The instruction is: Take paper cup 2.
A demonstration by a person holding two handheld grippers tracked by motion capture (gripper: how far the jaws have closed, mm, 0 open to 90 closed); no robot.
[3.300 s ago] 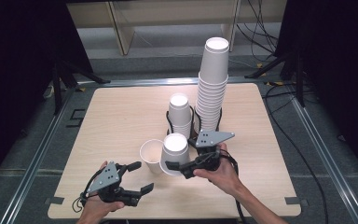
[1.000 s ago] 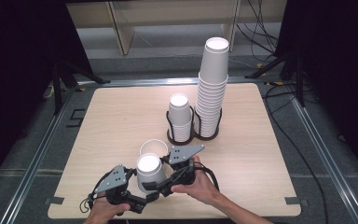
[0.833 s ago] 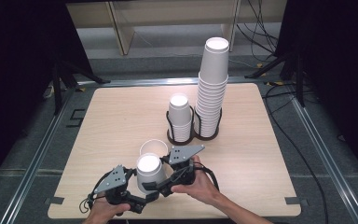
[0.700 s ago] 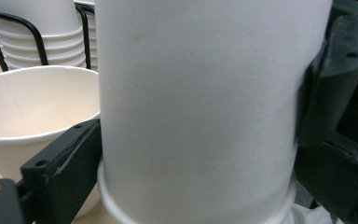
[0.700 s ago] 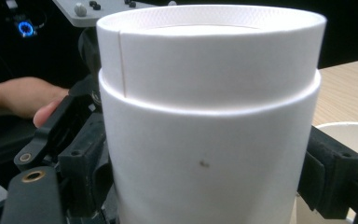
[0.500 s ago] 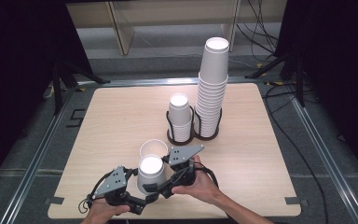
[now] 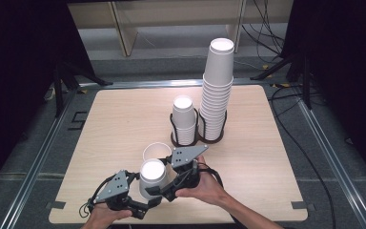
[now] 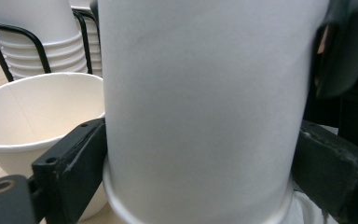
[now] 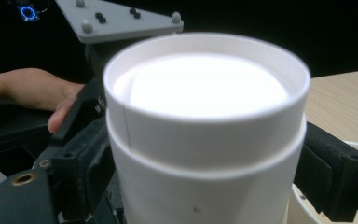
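An upside-down white paper cup stack (image 7: 152, 171) is held just above the table's front edge. My right gripper (image 7: 165, 189) is shut on its side, and in the right gripper view the black jaws flank the cup stack (image 9: 205, 130). My left gripper (image 7: 147, 199) has just been closing. In the left gripper view its jaws touch both sides of the cup stack (image 8: 205, 107) near the lower rim. An upright empty cup (image 7: 156, 152) stands on the table right behind.
A black wire holder (image 7: 198, 136) at mid-table carries a short cup stack (image 7: 184, 119) and a tall one (image 7: 217, 86). The wooden table (image 7: 124, 114) is bare to the left and right. Metal rails and cables lie around it.
The right gripper has carried the inverted cups from mid-table to the front left, beside the left gripper. In the last second the left jaws have drawn in against the cups.
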